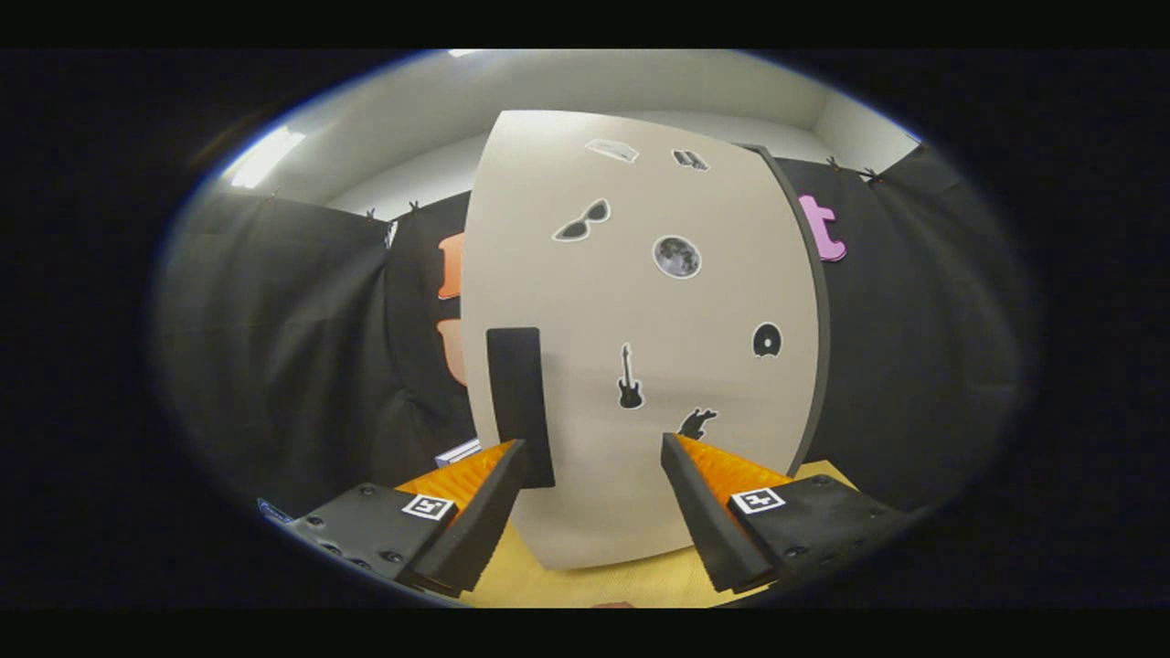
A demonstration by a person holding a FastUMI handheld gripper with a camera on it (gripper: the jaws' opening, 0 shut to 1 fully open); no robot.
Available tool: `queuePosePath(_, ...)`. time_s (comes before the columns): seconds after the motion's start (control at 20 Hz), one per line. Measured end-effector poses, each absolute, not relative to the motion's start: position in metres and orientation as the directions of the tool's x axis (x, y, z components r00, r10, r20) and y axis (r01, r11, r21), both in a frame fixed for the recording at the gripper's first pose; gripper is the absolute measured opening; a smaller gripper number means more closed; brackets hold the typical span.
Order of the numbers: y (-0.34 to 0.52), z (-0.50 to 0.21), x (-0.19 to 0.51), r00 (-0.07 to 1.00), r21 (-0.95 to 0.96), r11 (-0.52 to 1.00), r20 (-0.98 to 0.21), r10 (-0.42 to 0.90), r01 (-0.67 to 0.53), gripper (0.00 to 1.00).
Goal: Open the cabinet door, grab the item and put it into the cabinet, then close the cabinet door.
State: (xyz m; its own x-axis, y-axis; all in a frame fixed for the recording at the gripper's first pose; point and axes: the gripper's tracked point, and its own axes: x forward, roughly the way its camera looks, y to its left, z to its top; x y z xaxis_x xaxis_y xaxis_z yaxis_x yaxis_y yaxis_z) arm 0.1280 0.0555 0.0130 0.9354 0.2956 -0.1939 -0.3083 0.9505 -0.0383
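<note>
Cabinet (640,366) stands upright on a wooden table (622,585), just ahead of the gripper (594,452), its pale door (585,311) shut and facing the camera. A dark vertical handle (519,402) sits near the door's left edge, low on the panel. Small stickers dot the door: sunglasses (581,221), a moon (677,257), a guitar (629,379), and a few other dark shapes. The gripper is open, its two fingers spread wide with nothing between them but the lower part of the door beyond. The left fingertip (512,457) lies just in front of the handle's lower end; whether it touches cannot be told. The right fingertip (676,452) sits well clear of the handle, below the guitar sticker. The item to be stored cannot be made out. Black cloth (302,347) hangs behind the cabinet on both sides.
</note>
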Motion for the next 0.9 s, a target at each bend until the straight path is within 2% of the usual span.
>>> queuePosePath(0.5, 0.081, -0.002, 0.173, 0.938, -0.051, 0.955, -0.208, 0.276, -0.292, 0.96)
queuePosePath(0.9, 0.089, -0.005, 0.182, 0.94, -0.043, 0.959, -0.215, 0.265, -0.28, 0.96)
